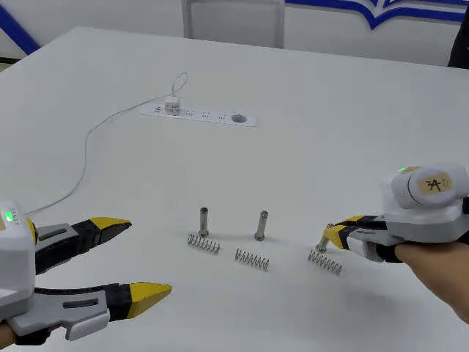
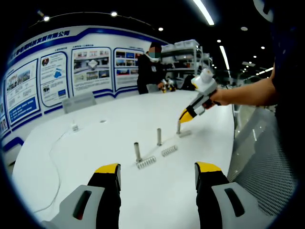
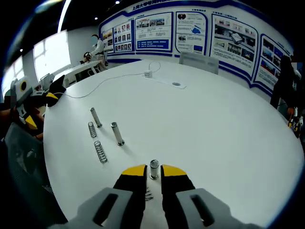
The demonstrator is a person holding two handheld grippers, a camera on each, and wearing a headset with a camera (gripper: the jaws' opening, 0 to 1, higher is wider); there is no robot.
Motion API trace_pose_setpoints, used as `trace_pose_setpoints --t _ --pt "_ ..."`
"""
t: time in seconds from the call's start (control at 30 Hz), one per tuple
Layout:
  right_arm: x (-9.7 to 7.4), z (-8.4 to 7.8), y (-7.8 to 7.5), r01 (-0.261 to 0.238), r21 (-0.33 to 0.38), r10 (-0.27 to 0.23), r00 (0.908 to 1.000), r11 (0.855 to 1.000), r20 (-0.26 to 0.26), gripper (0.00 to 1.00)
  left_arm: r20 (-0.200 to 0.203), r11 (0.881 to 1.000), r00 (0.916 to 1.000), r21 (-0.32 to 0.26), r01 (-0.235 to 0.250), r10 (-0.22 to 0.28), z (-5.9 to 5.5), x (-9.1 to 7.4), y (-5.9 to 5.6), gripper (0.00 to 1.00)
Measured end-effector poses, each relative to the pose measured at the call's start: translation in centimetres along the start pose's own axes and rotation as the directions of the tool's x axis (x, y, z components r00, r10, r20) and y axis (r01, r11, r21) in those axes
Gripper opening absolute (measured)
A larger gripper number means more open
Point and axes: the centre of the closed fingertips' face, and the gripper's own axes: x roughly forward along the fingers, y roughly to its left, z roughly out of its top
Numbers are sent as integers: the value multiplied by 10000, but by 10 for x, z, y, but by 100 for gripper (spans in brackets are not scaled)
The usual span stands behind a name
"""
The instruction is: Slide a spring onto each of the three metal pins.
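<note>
Three short metal pins stand upright in a row on the white table [image 1: 308, 110]: left pin [image 1: 204, 220], middle pin [image 1: 261, 224], right pin [image 1: 323, 238]. In front of each lies a spring: left spring [image 1: 204, 243], middle spring [image 1: 252, 258], right spring [image 1: 325, 262]. My right gripper [image 1: 333, 233] has its yellow tips closed round the right pin [image 3: 154, 169], with the right spring [image 3: 148, 194] just under the jaws. My left gripper [image 1: 143, 258] hangs wide open and holds nothing, to the left of the row and well short of the left pin [image 2: 137, 151].
A white power strip [image 1: 199, 114] with a plug and a thin cable [image 1: 88, 147] lies farther back on the table. A chair [image 1: 233, 20] stands behind the far edge. A person [image 2: 153, 67] stands beyond the table.
</note>
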Motion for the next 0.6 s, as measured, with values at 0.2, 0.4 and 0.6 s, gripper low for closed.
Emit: trace_pose_setpoints --t 0.2,0.4,0.6 --pt "-4 -12 2 -62 56 63 9998 10000 -172 13 0 10000 10000 -11 18 -18 0 0 0 65" --pt "0 -23 10 -466 -126 458 9975 9988 -537 12 -18 10000 10000 -4 53 -53 -1 2 0 64" --pt "11 -27 18 -1039 -811 951 9899 9913 -1055 12 -32 10000 10000 18 89 -88 -1 3 -1 64"
